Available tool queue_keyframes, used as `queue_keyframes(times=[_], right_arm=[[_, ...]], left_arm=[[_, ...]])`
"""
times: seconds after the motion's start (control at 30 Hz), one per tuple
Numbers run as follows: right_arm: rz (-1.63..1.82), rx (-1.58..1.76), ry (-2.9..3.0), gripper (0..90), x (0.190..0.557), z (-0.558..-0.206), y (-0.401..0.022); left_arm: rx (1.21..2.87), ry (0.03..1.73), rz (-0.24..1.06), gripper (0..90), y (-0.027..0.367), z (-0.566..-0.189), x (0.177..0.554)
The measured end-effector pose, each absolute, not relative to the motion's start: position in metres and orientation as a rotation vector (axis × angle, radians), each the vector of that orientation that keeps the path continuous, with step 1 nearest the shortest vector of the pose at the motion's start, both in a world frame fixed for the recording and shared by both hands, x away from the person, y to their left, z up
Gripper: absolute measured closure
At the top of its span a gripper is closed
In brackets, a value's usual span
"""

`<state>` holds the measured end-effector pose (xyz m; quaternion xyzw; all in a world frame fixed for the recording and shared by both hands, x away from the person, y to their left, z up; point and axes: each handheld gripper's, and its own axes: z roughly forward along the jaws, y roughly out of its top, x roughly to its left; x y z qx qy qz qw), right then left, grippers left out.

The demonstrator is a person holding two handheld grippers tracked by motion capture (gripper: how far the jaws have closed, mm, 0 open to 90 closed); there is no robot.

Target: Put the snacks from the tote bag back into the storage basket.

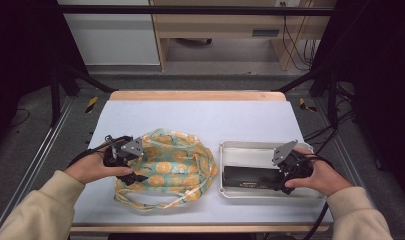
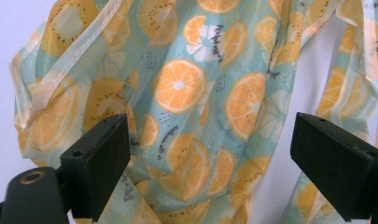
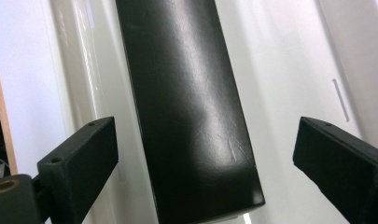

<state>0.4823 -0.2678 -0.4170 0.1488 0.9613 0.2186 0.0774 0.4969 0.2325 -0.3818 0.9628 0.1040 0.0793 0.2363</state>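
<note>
A crumpled bag (image 1: 170, 160) printed with orange slices on teal lies at the table's left middle, its handles trailing toward the front edge. My left gripper (image 1: 135, 167) is at the bag's left edge, jaws wide apart and open. In the left gripper view the bag's cloth (image 2: 200, 102) lies between and beyond the jaws of the left gripper (image 2: 210, 140), and no pad presses on it. On the right stands a white tray (image 1: 245, 146) holding a long black box (image 1: 250, 176). My right gripper (image 1: 281, 177) hovers at the box's right end, open. The black box (image 3: 186, 102) runs up between the right gripper's (image 3: 205, 140) spread jaws, untouched, with the tray's floor (image 3: 289, 70) on both sides.
The pale table top (image 1: 200, 115) has a wooden rim at its far and near edges. Black frame posts stand at both sides, and cables lie on the floor at the right. Bare surface stretches behind the bag and the tray.
</note>
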Motion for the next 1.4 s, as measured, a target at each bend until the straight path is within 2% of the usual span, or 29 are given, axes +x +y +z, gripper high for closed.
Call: queue_keyframes(times=[0.63, 1.4], right_arm=[[0.77, 0.601, 2.685, 9.7, 0.461, -0.389, -0.244], [0.839, 0.743, 2.574, 9.4, 0.463, -0.375, -0.218]], left_arm=[[2.619, 0.297, 0.238, 12.0, 0.233, -0.381, 0.494], [2.573, 0.327, 0.269, 9.1, 0.229, -0.374, 0.487]])
